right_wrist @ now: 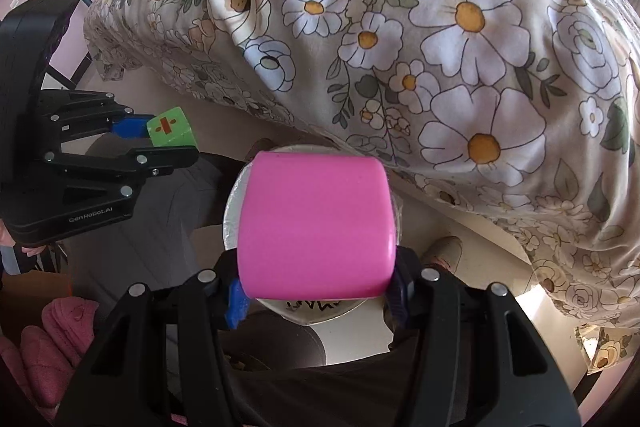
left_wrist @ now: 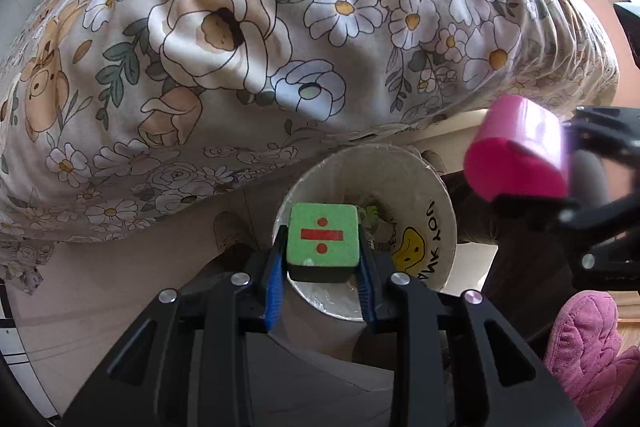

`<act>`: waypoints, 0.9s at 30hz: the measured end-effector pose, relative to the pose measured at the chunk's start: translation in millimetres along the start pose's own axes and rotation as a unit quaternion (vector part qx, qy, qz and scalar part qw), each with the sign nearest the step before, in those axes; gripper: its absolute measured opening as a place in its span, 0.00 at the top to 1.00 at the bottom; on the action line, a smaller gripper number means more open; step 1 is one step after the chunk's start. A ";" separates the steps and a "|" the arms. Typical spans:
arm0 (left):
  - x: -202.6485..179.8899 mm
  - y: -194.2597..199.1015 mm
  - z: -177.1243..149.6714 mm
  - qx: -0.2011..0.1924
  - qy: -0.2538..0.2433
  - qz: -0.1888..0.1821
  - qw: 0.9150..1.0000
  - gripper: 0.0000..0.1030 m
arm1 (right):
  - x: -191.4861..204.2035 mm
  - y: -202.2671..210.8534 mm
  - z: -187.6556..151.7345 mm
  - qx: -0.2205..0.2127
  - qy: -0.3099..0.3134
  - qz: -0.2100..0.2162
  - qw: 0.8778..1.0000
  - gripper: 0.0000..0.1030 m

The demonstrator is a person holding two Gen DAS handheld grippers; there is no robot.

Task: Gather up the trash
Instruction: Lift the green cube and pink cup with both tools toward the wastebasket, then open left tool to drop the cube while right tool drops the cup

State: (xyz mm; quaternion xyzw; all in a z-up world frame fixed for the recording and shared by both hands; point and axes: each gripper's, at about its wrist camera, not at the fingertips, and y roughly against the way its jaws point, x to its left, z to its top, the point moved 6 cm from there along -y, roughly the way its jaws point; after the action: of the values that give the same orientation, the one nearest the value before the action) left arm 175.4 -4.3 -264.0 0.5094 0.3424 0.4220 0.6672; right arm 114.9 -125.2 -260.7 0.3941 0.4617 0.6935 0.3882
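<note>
Floral cover (left_wrist: 280, 27): the largest item in both views. Soft woven fabric, beige ground printed with white daisies, cream roses and small bear figures. It is creased and hangs over an edge, its lower hem above the bucket. A pale flat panel shows under the hem in the left wrist view.

Paper bucket (left_wrist: 424, 195): a round container, open mouth facing the cameras, below the fabric. Inner wall is matt off-white card; the lip looks silvery. A yellow smiley face and black hand lettering are printed on the inside wall. Some small greenish matter lies near the bottom; it cannot be identified. In the right wrist view the bucket (right_wrist: 232, 211) is mostly covered by the pink piece, only its rim showing around it.

Pink cylinder (right_wrist: 316, 223): smooth, glossy, plastic-looking, short and stout with a flat end. The right gripper (right_wrist: 316, 291) has it clamped between its blue pads, directly over the bucket mouth. From the left wrist view it (left_wrist: 520, 155) sits to the right of the bucket rim, blurred.

Green cube (left_wrist: 322, 237): foam-like, grainy face, rounded corners, dark underside, with a red division sign. The left gripper (left_wrist: 322, 279) grips it on two opposite sides with ribbed blue pads, over the bucket opening. The right wrist view shows the same cube (right_wrist: 172, 127) at left.

Pink quilted fabric (left_wrist: 588, 343): padded, at lower right, apart from the bucket.
</note>
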 end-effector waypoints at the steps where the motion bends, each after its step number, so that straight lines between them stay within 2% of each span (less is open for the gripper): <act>1: -0.5 -6.8 -2.1 0.005 -0.001 0.002 1.000 0.68 | -0.8 -8.8 -3.1 0.005 0.000 -0.005 1.000 0.47; 3: -1.2 -20.6 -4.9 0.017 -0.004 0.003 1.000 0.68 | -2.4 -25.3 -7.2 0.017 0.003 -0.017 1.000 0.47; 13: 0.1 -93.0 -17.8 0.087 0.005 -0.014 0.996 0.68 | -6.8 -93.9 -23.1 0.093 -0.014 -0.010 0.996 0.47; 27: -15.6 -188.8 -24.3 0.181 0.044 -0.041 0.982 0.68 | -18.4 -180.9 -41.0 0.194 -0.034 -0.012 0.980 0.47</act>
State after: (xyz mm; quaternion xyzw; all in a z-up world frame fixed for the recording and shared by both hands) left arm 187.9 -32.6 -452.5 0.5884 0.4626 0.3470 0.5652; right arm 116.5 -106.3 -446.1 0.4797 0.5786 0.5721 0.3283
